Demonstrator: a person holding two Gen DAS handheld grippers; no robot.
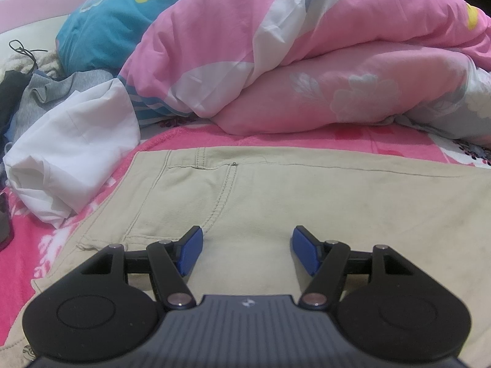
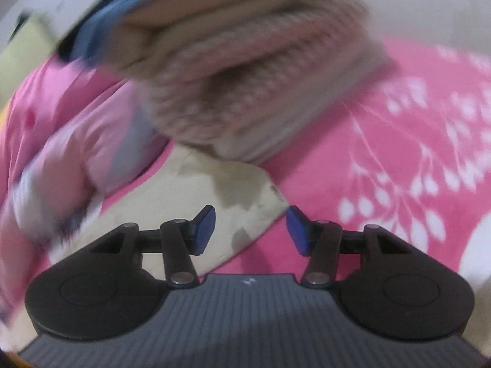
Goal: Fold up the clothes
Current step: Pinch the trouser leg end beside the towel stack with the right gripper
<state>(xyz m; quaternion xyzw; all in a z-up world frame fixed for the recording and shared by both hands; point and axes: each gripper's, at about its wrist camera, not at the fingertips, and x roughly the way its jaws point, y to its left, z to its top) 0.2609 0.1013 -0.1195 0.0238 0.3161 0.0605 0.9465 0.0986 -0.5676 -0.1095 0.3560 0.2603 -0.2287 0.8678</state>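
Left wrist view: both hand-held grippers (image 1: 247, 250) (image 2: 250, 230) released over smooth beige trousers (image 1: 276, 190); puffy pink quilt (image 1: 276, 61) behind.

Beige trousers (image 1: 276, 190), spread flat on pink blanket (image 1: 276, 136), back pocket and stitched seams up, waistband along far edge. In right view, a stained, pale corner (image 2: 214, 196) of cloth, blurred, on same blanket.

A bedroom in a home: a bed covered with a bright pink fleece blanket with white leaf print (image 2: 408, 159), a bunched pink and white quilt (image 1: 276, 61), a teal flowered pillow (image 1: 113, 21), and loose clothing such as crumpled white fabric (image 1: 73, 153) beside it.
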